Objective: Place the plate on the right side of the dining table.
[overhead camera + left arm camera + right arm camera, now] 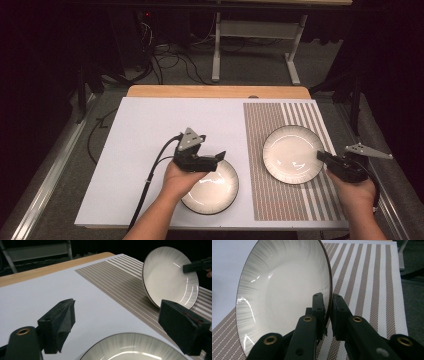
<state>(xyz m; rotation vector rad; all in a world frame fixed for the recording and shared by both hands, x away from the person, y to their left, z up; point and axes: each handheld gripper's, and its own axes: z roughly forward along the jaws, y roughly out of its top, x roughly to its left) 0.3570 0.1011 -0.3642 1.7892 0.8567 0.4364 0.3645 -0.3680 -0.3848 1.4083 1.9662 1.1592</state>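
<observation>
Two white plates with dark rims and fine grey streaks are in play. The left plate (215, 192) (135, 347) lies flat on the white board near the front edge. My left gripper (220, 157) (120, 315) hovers over its far rim, open with nothing between the jaws. The right plate (290, 152) (167, 275) (287, 295) is on the striped placemat, tilted up on its right side. My right gripper (321, 156) (327, 300) is shut on that raised rim, one jaw inside the plate and one behind it.
The white board (150, 130) covers the table's left and middle; the brown-and-white striped placemat (260, 130) covers the right. A wooden table edge (215, 91) runs along the back. Beyond it are cables and a metal stand (217, 50) on the floor.
</observation>
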